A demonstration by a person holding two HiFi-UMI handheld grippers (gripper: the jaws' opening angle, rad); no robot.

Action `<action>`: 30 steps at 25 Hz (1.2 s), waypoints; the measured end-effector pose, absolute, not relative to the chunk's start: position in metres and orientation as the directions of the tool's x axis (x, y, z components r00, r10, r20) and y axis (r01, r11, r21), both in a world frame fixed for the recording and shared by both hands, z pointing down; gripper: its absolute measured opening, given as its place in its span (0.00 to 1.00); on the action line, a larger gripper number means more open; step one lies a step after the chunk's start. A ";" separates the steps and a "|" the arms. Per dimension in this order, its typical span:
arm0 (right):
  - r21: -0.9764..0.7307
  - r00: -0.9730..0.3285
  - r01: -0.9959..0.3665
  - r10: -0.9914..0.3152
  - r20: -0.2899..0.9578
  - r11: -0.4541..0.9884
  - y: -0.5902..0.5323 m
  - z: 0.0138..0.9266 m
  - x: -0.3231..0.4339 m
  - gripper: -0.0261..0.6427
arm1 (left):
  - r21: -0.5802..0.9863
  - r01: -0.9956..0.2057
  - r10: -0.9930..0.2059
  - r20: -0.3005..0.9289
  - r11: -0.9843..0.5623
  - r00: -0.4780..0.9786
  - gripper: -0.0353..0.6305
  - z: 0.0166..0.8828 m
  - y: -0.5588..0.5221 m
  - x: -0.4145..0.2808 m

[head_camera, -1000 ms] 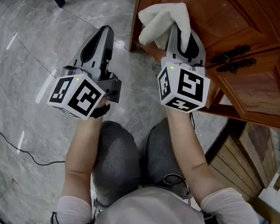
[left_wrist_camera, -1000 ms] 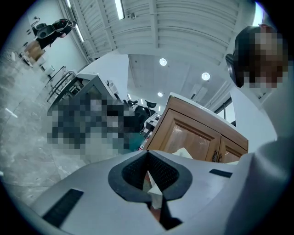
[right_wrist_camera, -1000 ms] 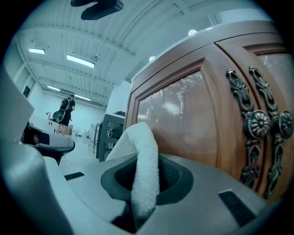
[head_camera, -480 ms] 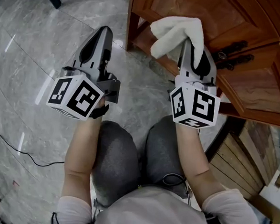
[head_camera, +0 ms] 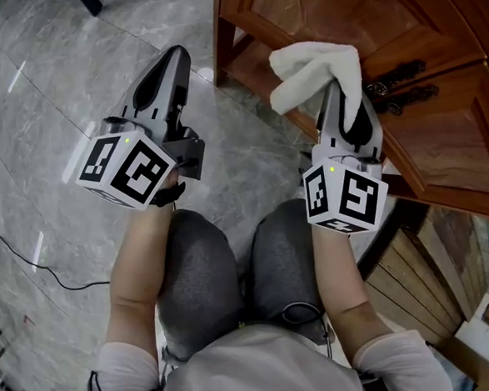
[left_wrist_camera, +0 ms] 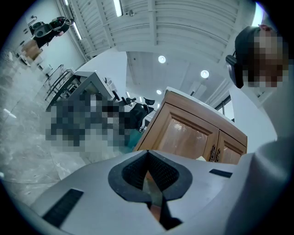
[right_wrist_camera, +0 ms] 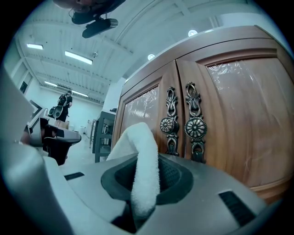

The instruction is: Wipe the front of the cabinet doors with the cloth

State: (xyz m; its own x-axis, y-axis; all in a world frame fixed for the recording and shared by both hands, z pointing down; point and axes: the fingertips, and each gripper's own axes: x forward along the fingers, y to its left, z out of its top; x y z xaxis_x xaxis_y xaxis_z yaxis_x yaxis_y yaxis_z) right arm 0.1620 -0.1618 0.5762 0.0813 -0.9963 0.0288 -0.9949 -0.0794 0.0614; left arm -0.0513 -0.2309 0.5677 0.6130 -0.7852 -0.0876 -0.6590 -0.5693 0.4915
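Jutting forward toward cabinet doors (head_camera: 450, 147), cloth (head_camera: 312, 63) lengthwise in right hand-held gripper (head_camera: 342, 92)

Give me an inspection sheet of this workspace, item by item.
Surface: glossy grey marble-look floor.
Job's things: white cloth bunched in front of the shut wooden cabinet doors; ornate handles side by side.
Clutter: wooden slats beside the cabinet.
Claws: left claw shut, empty; right claw shut on the cloth.
Cables: thin black cable on the floor, left side.
Surroundings: large hall with ceiling lights.
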 end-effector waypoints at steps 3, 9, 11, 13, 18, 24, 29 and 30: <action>0.059 0.076 -0.995 -0.997 0.025 -0.075 -0.161 0.576 0.162 0.16 | 0.490 -0.658 -0.784 -0.087 -0.572 0.615 0.08 0.569 -0.230 -0.048; 0.063 0.026 -0.998 -1.000 0.009 -0.026 -0.160 0.574 0.148 0.16 | 0.492 -0.656 -0.780 -0.080 -0.573 0.621 0.08 0.574 -0.228 -0.043; 0.065 0.002 -0.998 -1.000 0.005 -0.001 -0.162 0.573 0.142 0.16 | 0.493 -0.655 -0.779 -0.077 -0.573 0.623 0.08 0.575 -0.229 -0.043; 0.069 -0.022 -0.997 -1.000 0.005 0.023 -0.165 0.571 0.135 0.16 | 0.492 -0.657 -0.779 -0.071 -0.571 0.624 0.08 0.576 -0.229 -0.044; 0.080 -0.078 -0.994 -0.997 0.016 0.079 -0.170 0.569 0.125 0.16 | 0.478 -0.668 -0.774 -0.040 -0.570 0.632 0.08 0.574 -0.229 -0.050; 0.089 -0.109 -0.989 -0.992 0.060 0.114 -0.182 0.553 0.117 0.16 | 0.512 -0.687 -0.785 0.039 -0.516 0.618 0.08 0.581 -0.237 -0.052; 0.082 -0.134 -0.986 -0.981 0.140 0.147 -0.183 0.528 0.103 0.16 | 0.552 -0.687 -0.764 0.133 -0.473 0.632 0.08 0.563 -0.221 -0.044; 0.078 -0.143 -0.985 -0.978 0.152 0.156 -0.182 0.520 0.099 0.16 | 0.560 -0.686 -0.761 0.144 -0.464 0.632 0.08 0.555 -0.219 -0.044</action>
